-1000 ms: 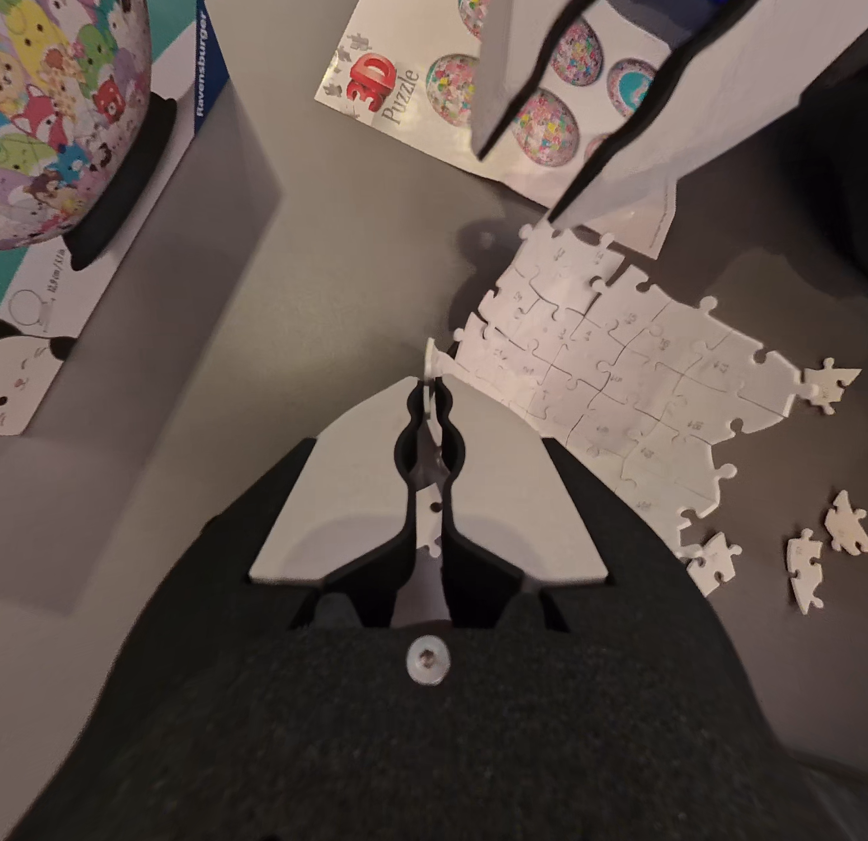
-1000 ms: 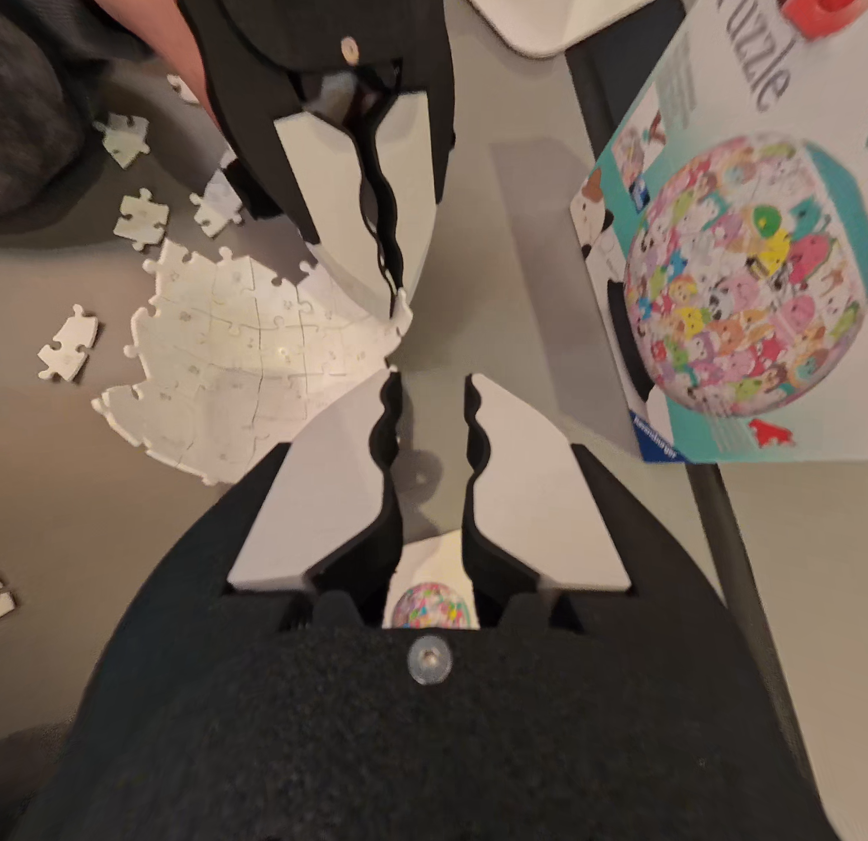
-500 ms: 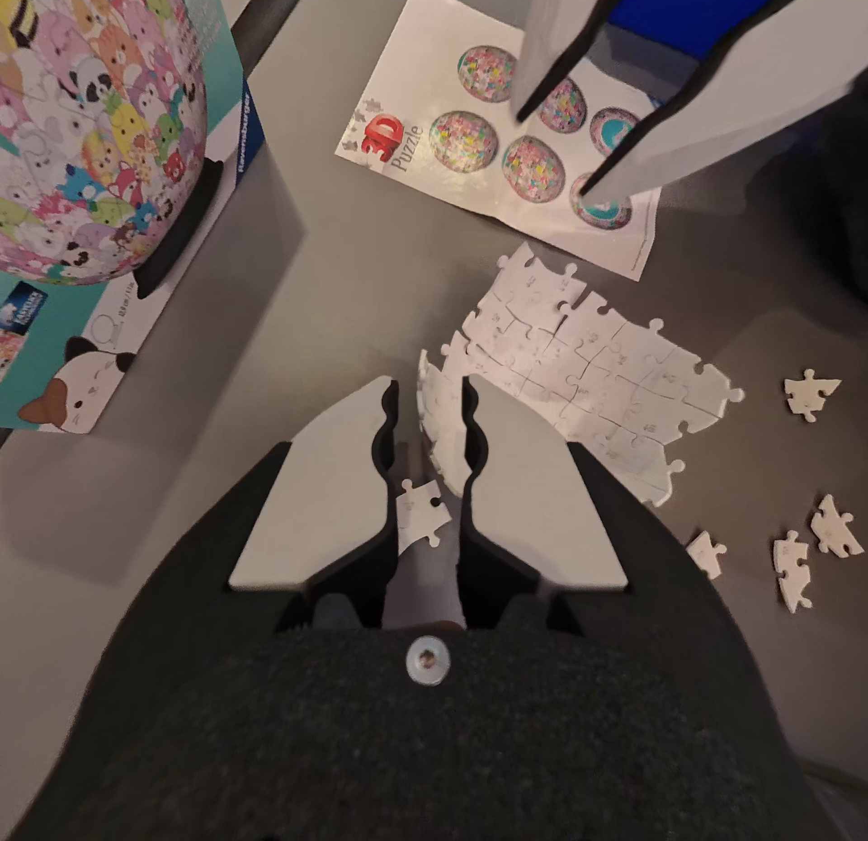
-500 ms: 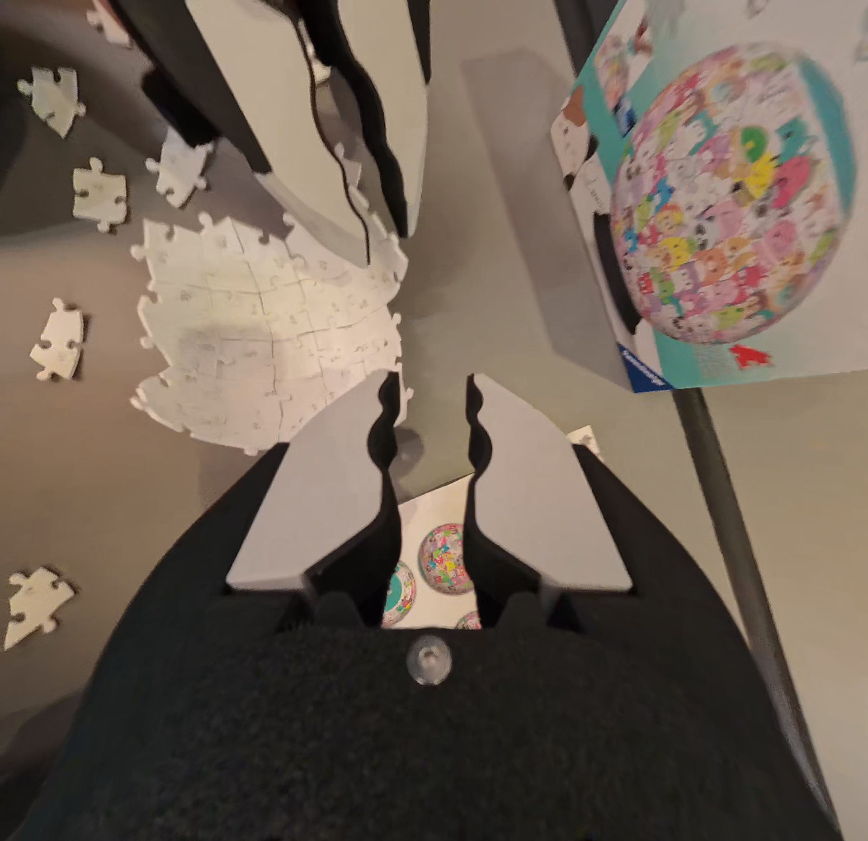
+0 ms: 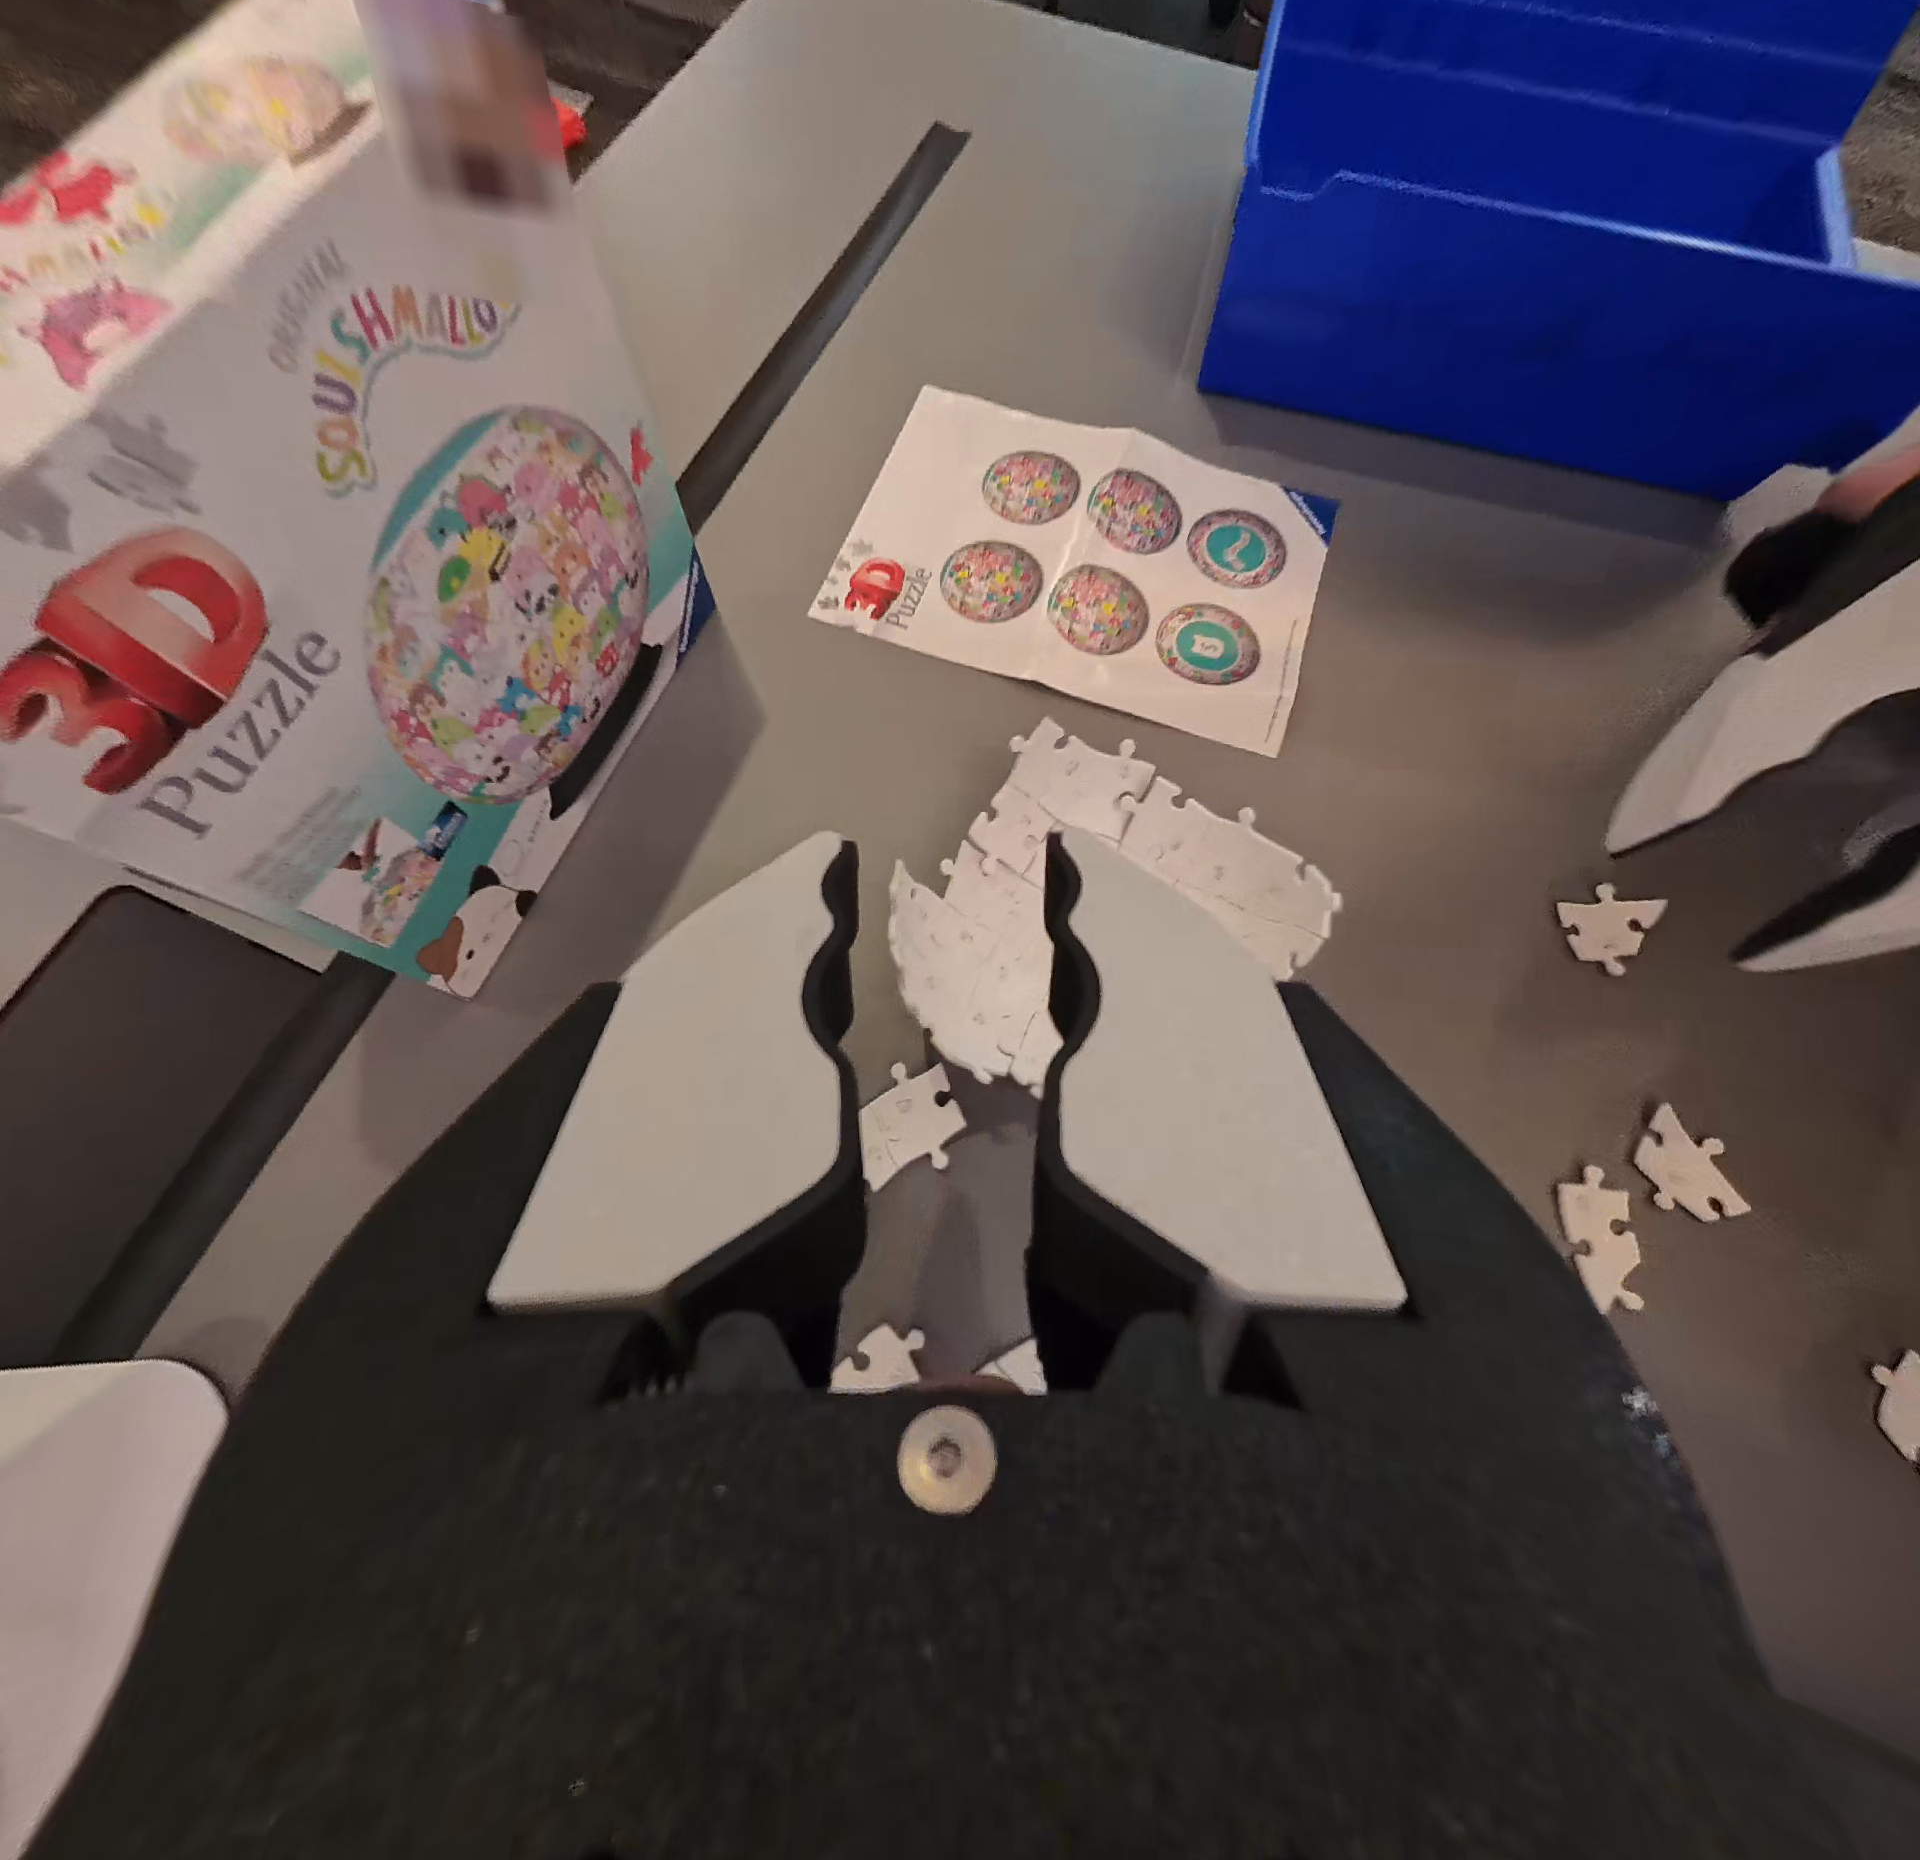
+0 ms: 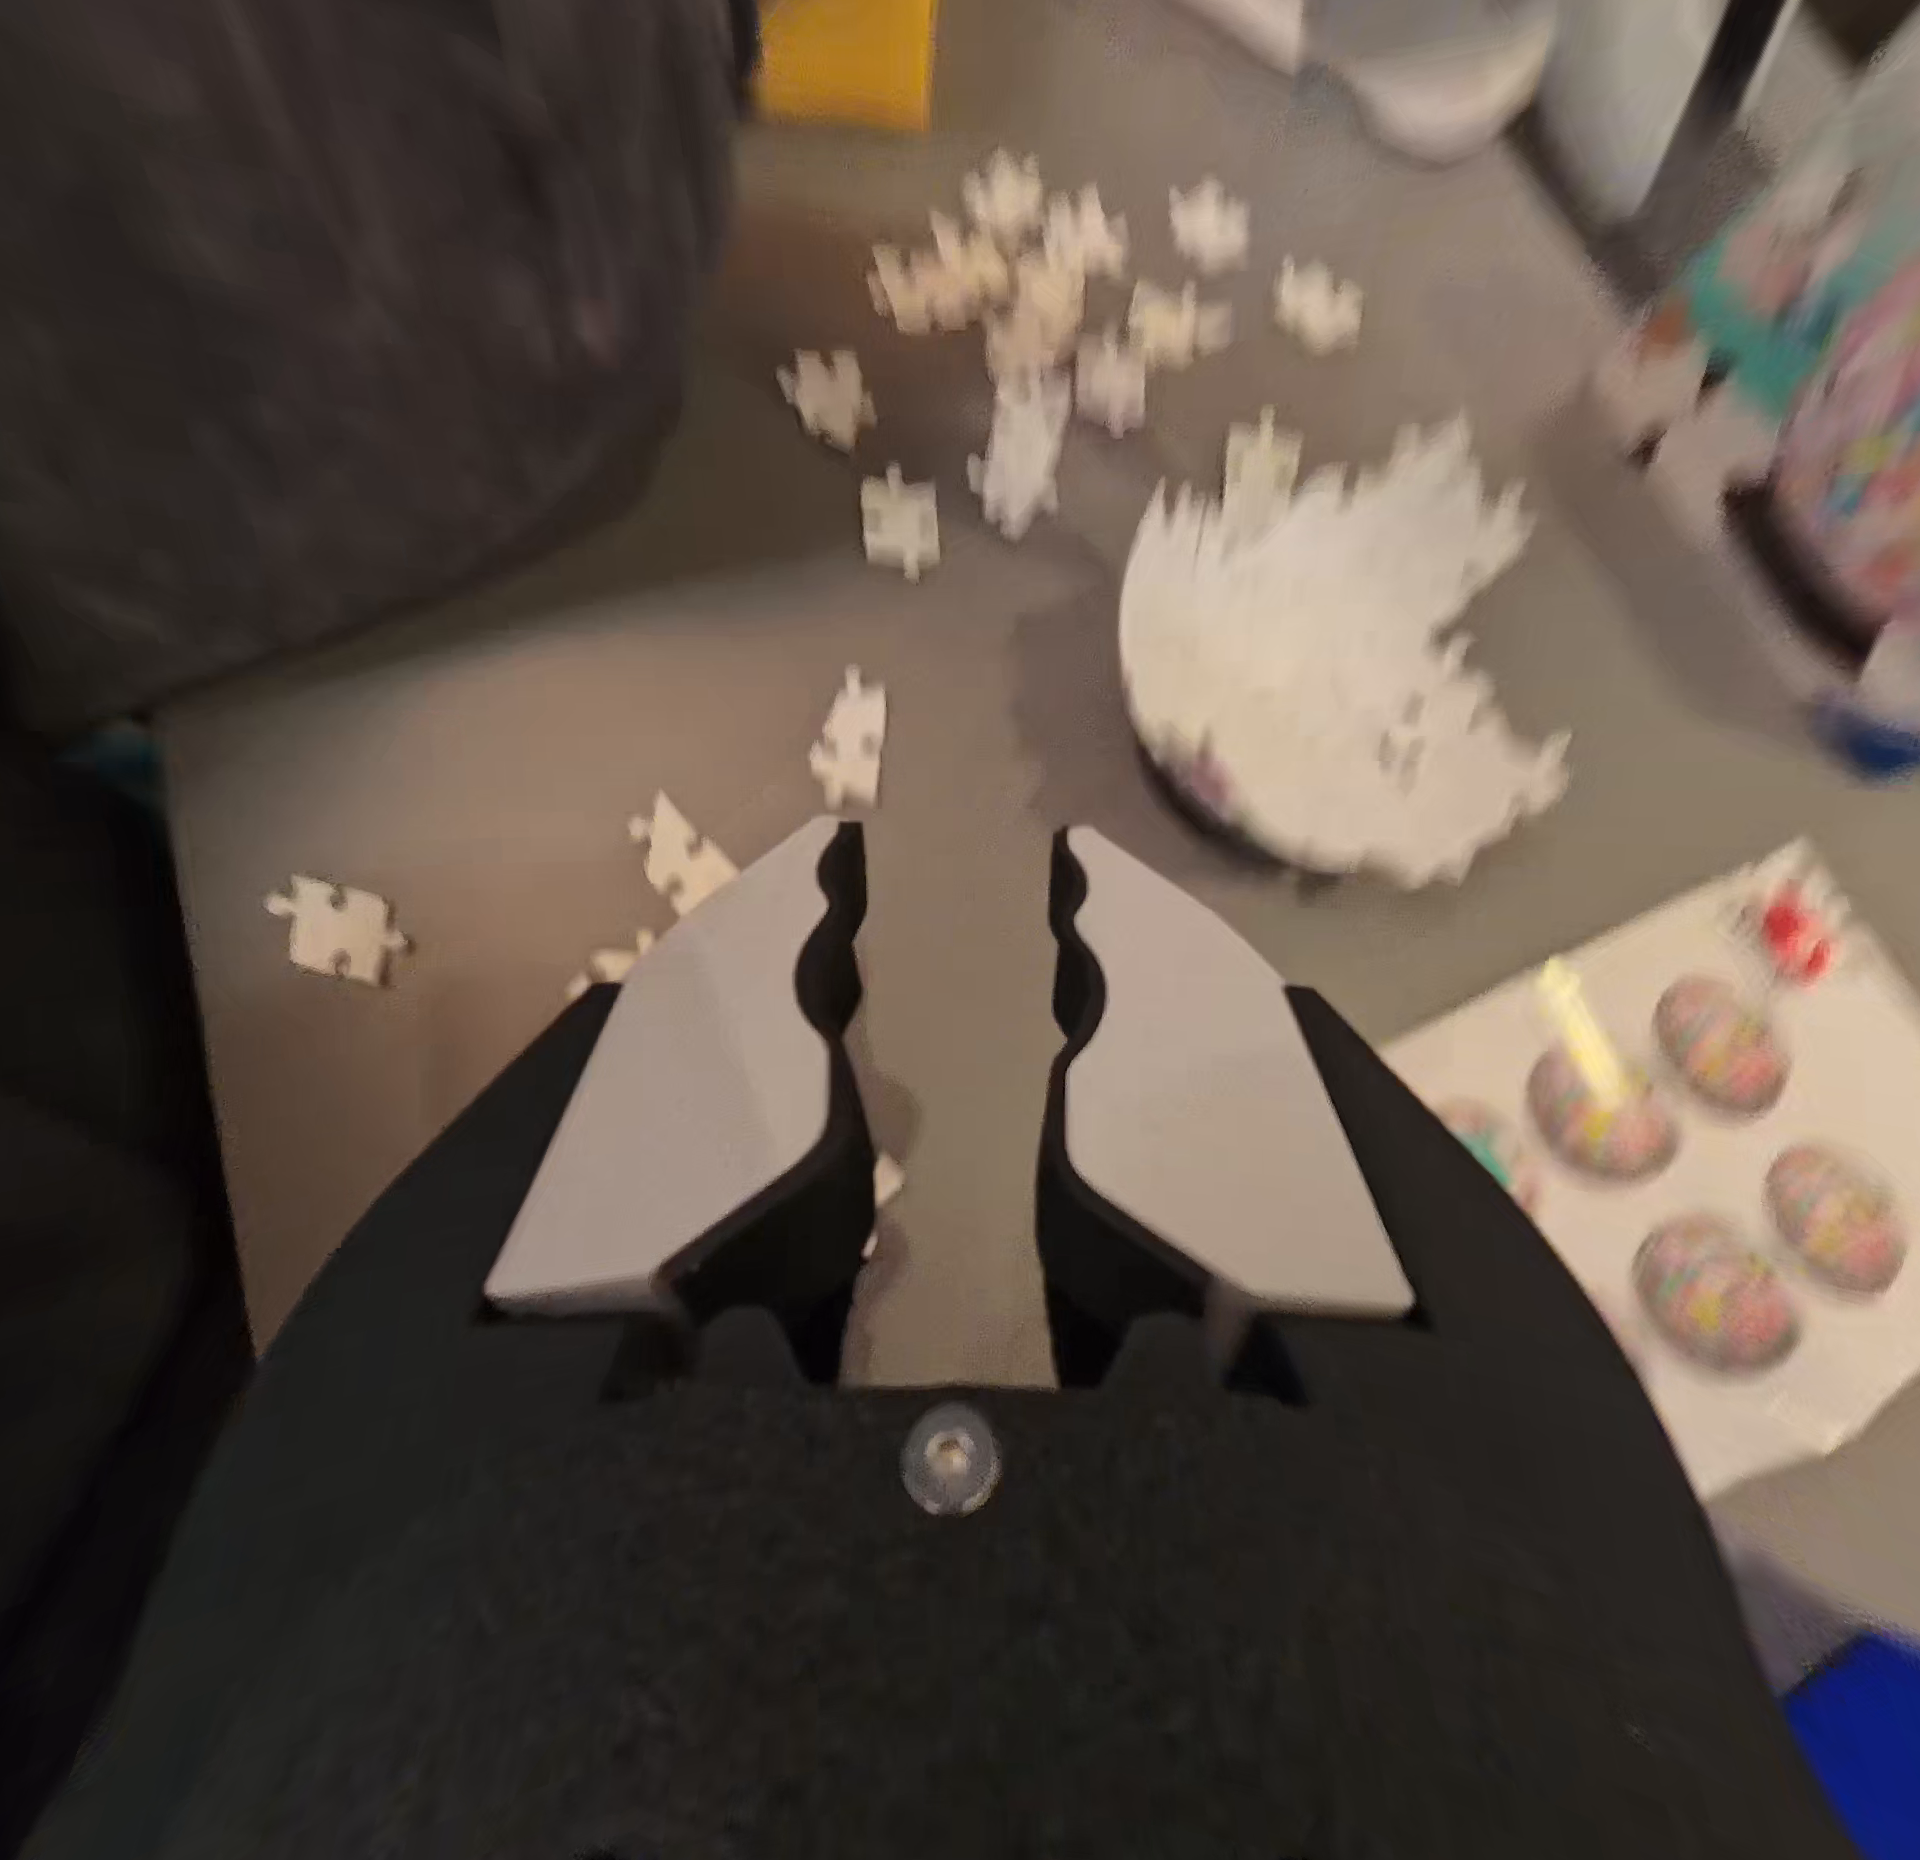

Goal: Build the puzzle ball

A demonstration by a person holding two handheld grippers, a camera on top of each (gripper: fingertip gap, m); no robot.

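in the left wrist view the left gripper (image 5: 951,854) fills the lower half of the frame, its jaws parted with nothing clamped; a single loose piece (image 5: 906,1124) lies on the table (image 5: 1455,771) in the gap between the fingers, close to the left one, likely set there within reach of the joined work. just past the tips, at frame centre, sits the curved shell of joined pieces (image 5: 977,963), white backs up, partly hidden by the right finger. more loose pieces (image 5: 1605,927) lie scattered at the right edge, probably spread for easy picking. above centre is the instruction sheet (image 5: 1070,563), with the puzzle box (image 5: 312,563) at upper left, seemingly as reference, and a blue bin (image 5: 1538,252) at upper right. in the blurred right wrist view the right gripper (image 6: 956,839) is likewise open and empty, aimed at bare table, with the shell to the upper right of its tips and a heap of pieces farther up.
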